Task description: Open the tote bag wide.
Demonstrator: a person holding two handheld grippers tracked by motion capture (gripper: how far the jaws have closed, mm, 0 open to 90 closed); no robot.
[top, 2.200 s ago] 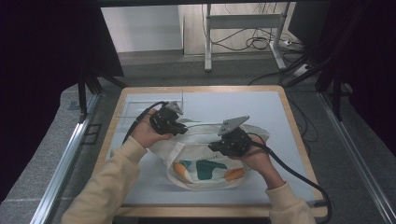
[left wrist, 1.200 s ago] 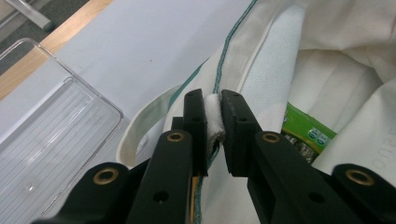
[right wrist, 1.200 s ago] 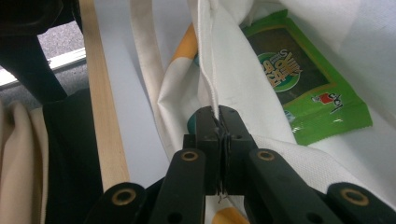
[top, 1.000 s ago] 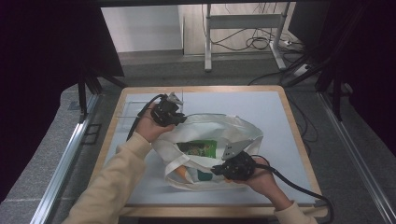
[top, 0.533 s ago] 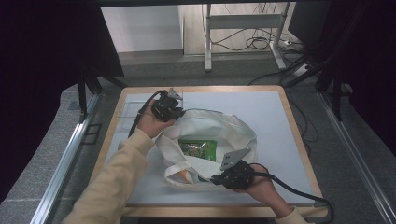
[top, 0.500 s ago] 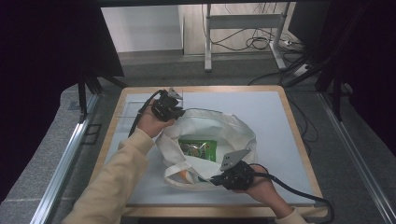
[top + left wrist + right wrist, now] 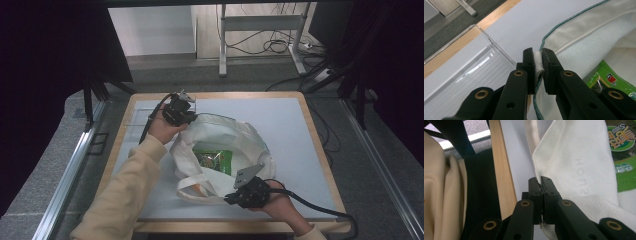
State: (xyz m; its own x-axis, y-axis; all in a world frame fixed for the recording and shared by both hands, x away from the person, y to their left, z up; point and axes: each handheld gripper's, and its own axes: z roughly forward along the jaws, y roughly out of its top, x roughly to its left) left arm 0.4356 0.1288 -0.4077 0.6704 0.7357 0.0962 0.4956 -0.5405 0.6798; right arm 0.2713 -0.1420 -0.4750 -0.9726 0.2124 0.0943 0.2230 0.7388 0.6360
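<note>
Two rims of the cloth bag are now pulled apart, so the mouth gapes on the worktop and the green packet shows. Your left tool and right tool both pinch fabric.

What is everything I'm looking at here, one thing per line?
cloth bag: one, cream white with green-stitched rim, mid-table, mouth held open
snack packet: one, green, inside the bag
clear plastic tray: one, see-through, far left of the table beside the bag
table: one, pale grey top with wooden edge
left hand-held gripper: one, black, shut on the bag's far rim
right hand-held gripper: one, black, shut on the bag's near edge
sleeves: two, cream
</note>
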